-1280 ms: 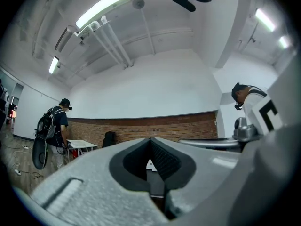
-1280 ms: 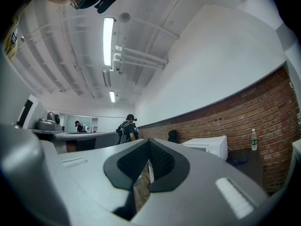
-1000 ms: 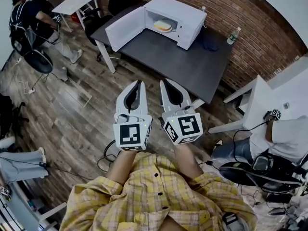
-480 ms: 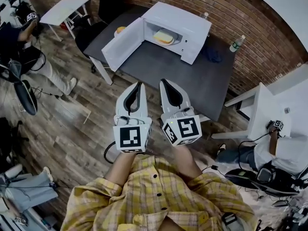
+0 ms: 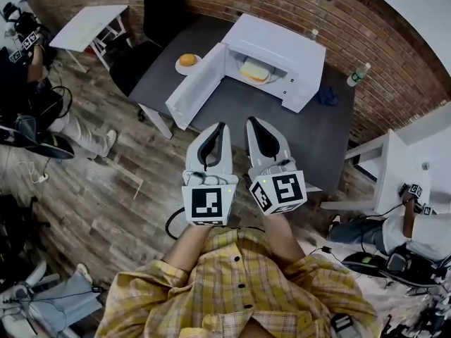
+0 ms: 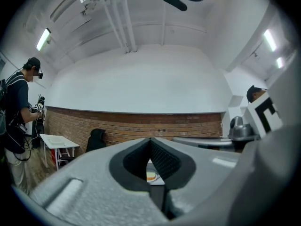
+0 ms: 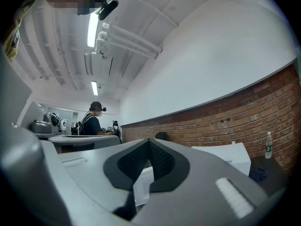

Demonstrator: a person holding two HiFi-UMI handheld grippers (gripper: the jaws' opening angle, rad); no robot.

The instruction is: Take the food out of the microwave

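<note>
A white microwave [image 5: 276,48] stands on a dark grey table [image 5: 282,122] with its door [image 5: 194,86] swung open to the left. Inside lies the food [image 5: 255,70], a yellow slab on a plate. Both grippers point level at the table's near edge, side by side, short of the microwave. My left gripper [image 5: 221,126] is shut and empty. My right gripper [image 5: 251,120] is shut and empty too. In the left gripper view the food [image 6: 150,176] shows through the gap below the closed tips [image 6: 150,140]. The right gripper view has the microwave [image 7: 225,154] beyond the closed tips [image 7: 149,141].
A small plate with an orange item [image 5: 187,60] sits on the table behind the open door. A water bottle [image 5: 359,74] and a blue cloth [image 5: 325,96] lie right of the microwave. A white side table [image 5: 99,25], a black chair [image 5: 151,5], seated people and floor cables surround the table.
Both grippers and I have moved forward together toward the table. The microwave sits nearer and the plate with the orange item has come into view. Both grippers stayed shut.
</note>
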